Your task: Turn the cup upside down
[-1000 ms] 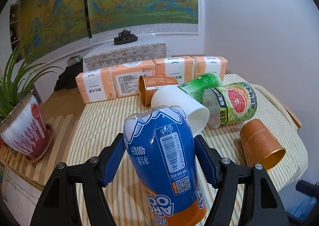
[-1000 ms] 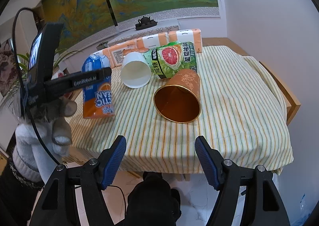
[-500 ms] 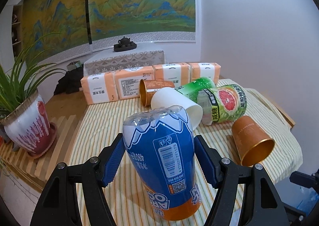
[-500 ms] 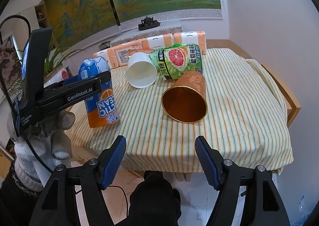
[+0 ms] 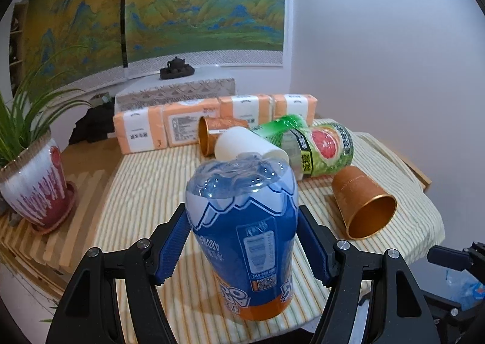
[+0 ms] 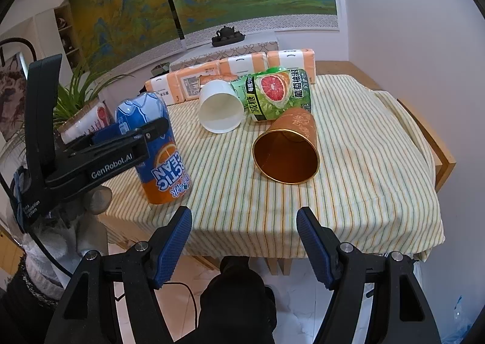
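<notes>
Two grippers in play: the left gripper (image 5: 242, 241) is lowering the inverted blue Arctic Ocean cup (image 5: 242, 231), jaws clenched on it, onto the striped tablecloth (image 6: 348, 162); flip nearly complete. Right gripper (image 6: 244, 233) is hovering spread wide, empty.

Both views forward, sharing striped table (image 5: 145, 180)

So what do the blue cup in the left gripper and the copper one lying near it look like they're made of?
Blue cup: thin clear plastic under a glossy printed sleeve; the bare upturned base is see-through and glints. Copper cup: likely foil-coated paper or metal; shiny gold inside, matte embossed outside. Left gripper clamps the blue cup.
</notes>
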`<control>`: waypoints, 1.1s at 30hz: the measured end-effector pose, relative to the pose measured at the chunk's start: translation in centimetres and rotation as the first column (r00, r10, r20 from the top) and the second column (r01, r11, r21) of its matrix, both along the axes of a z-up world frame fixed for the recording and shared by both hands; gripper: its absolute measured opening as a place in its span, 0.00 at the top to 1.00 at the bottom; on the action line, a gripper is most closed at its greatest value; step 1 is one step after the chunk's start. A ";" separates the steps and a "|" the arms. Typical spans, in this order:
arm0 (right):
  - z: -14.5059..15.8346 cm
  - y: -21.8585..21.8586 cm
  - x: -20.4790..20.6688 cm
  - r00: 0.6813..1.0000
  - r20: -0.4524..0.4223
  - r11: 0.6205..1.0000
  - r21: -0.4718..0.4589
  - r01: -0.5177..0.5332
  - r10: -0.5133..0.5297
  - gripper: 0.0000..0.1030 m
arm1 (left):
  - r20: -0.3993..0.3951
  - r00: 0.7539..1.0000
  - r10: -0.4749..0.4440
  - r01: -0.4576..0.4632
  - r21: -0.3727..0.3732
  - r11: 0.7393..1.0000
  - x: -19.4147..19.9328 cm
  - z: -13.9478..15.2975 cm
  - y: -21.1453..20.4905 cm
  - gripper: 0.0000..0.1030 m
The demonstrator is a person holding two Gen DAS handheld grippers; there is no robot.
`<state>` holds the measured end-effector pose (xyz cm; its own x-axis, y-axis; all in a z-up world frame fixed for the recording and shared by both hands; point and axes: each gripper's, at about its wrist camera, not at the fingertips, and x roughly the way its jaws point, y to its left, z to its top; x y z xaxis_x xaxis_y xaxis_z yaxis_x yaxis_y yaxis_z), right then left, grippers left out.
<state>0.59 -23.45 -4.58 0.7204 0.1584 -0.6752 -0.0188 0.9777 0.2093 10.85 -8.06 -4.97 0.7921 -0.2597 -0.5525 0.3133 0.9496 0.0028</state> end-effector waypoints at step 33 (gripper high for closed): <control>0.0 -0.4 -0.2 1.000 -0.003 1.000 0.017 0.017 -0.017 0.33 | -0.011 0.999 -0.049 0.049 -0.023 0.999 -0.7 -0.2 0.2 0.01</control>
